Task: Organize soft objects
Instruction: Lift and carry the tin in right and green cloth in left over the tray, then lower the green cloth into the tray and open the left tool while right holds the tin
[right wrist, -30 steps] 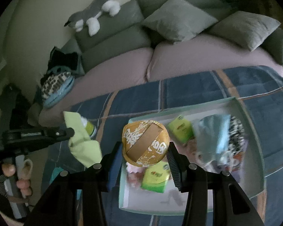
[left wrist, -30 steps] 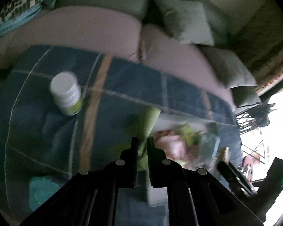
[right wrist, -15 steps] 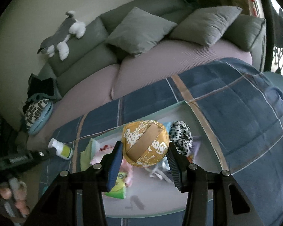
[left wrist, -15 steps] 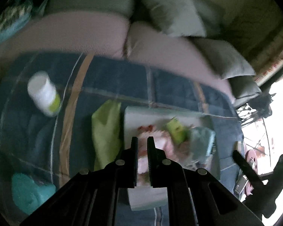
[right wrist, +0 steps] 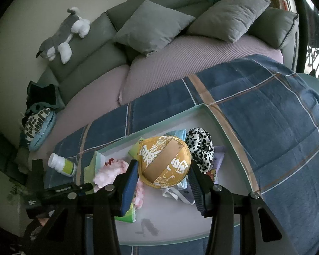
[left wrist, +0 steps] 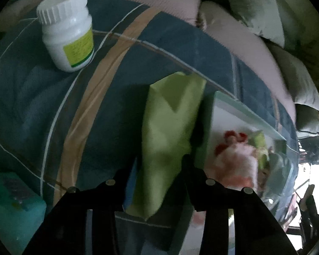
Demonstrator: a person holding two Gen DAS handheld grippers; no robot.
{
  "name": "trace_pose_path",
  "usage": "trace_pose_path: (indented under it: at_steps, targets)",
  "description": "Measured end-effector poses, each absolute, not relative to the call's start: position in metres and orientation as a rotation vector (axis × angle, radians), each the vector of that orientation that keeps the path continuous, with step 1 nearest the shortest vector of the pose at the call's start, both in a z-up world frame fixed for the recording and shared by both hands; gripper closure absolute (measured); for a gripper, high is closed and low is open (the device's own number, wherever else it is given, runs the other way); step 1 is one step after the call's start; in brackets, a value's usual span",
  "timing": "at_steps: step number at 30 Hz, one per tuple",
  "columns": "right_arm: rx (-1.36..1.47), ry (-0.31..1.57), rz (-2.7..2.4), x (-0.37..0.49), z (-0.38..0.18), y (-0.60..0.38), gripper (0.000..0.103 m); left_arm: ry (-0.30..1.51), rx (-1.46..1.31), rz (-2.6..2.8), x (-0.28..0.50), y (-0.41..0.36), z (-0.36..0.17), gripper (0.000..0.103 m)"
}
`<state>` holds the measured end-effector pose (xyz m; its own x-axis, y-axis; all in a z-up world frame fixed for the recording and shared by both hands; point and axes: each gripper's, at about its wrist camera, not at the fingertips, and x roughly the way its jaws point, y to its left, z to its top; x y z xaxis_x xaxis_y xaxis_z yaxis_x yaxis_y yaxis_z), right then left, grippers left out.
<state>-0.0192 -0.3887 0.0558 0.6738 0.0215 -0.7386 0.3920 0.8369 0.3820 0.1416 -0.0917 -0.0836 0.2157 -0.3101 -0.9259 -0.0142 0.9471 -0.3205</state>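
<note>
Left claw (left wrist: 159, 165) just opened, green cloth (left wrist: 170, 127) loose between its fingers, lying on blue blanket (left wrist: 27, 97) beside tray (right wrist: 234, 131). Right claw (right wrist: 162, 182) clamps gold round pad (right wrist: 163, 161) over tray.

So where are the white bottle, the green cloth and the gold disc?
white bottle (left wrist: 68, 31), left wrist view, on its white body below the cap.
green cloth (left wrist: 170, 136), left wrist view, on its flat middle.
gold disc (right wrist: 164, 162), right wrist view, on its tan centre band.
</note>
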Motion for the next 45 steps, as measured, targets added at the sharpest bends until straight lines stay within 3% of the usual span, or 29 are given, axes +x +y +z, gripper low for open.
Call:
trace_pose_path:
  at_steps: [6, 8, 10, 22, 45]
  targets:
    - [0.539, 0.823, -0.232, -0.017, 0.055, -0.387, 0.054, 1.332, -0.263, -0.167, 0.138, -0.1, -0.091, 0.062]
    - [0.531, 0.825, -0.234, -0.016, 0.056, -0.386, 0.054, 1.328, -0.267, -0.159, 0.136, -0.104, -0.09, 0.081]
    - [0.523, 0.826, -0.236, -0.016, 0.056, -0.384, 0.054, 1.318, -0.278, -0.164, 0.133, -0.105, -0.092, 0.091]
    - [0.483, 0.842, -0.237, -0.011, 0.056, -0.372, 0.054, 1.278, -0.361, -0.235, 0.139, -0.093, -0.087, 0.096]
    - [0.449, 0.836, -0.238, -0.012, 0.06, -0.366, 0.054, 1.072, -0.451, -0.371, 0.136, -0.067, -0.02, 0.097]
